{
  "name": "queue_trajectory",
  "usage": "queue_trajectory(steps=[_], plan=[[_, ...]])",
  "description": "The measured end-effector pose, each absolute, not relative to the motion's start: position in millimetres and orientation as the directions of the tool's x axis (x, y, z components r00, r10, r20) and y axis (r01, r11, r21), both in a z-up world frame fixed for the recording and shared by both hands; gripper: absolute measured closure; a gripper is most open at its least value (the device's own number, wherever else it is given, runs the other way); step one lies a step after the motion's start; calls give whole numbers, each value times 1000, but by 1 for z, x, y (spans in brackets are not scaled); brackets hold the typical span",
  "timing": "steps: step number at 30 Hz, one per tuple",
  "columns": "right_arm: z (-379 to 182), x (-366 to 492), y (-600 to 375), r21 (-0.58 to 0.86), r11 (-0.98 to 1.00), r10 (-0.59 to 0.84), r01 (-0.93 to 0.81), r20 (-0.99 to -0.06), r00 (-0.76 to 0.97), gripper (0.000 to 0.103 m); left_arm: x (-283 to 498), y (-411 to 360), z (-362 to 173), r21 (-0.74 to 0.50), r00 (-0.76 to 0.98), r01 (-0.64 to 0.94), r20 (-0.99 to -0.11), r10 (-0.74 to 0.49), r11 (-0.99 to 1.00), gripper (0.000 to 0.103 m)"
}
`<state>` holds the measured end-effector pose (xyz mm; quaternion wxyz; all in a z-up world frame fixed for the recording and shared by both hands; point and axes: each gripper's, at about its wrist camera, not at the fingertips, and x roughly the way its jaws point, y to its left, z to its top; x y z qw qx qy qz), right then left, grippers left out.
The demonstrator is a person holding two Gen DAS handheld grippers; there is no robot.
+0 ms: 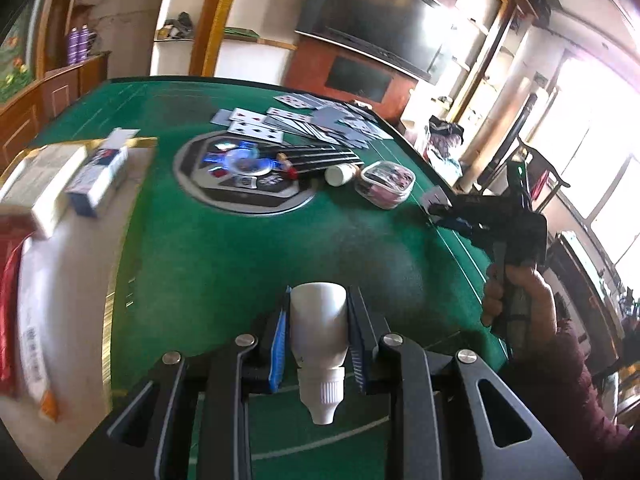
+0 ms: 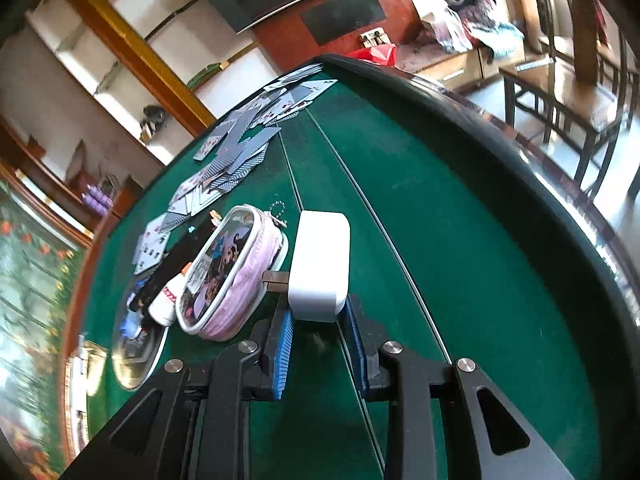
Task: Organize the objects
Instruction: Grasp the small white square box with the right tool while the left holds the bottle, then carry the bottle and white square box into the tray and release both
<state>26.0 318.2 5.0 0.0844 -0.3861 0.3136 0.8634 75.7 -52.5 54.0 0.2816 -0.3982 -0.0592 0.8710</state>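
Left gripper [image 1: 318, 332]: blue pads clamped on a small white dropper bottle [image 1: 319, 332], ribbed cap toward the camera, held above the green table [image 1: 224, 256]. Right gripper [image 2: 318, 322]: pads pressed on the near end of a white charger plug [image 2: 320, 266], metal prongs pointing left, down at the felt. Touching the plug's left side, a pink zip pouch [image 2: 228, 276]; beyond it a white pill bottle [image 2: 166, 300] and scattered playing cards [image 2: 236, 148]. Boxes [image 1: 68, 180] at the table's left edge.

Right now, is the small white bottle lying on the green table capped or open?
Cannot tell. The small white bottle lies tipped on its side beside the pink pouch, which hides its cap end.
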Motion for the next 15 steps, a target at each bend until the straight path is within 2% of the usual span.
queue_trajectory(steps=[8,15], plan=[[3,57,306,520,-770,-138,-371,-703,-698,76,99,-110,71,-320,-598,-391,-625,502,-863,77],[-3,71,281,641,-710,-310,-292,-657,-688,76,85,-174,83,-294,-663,-278,-630,404,-915,77]])
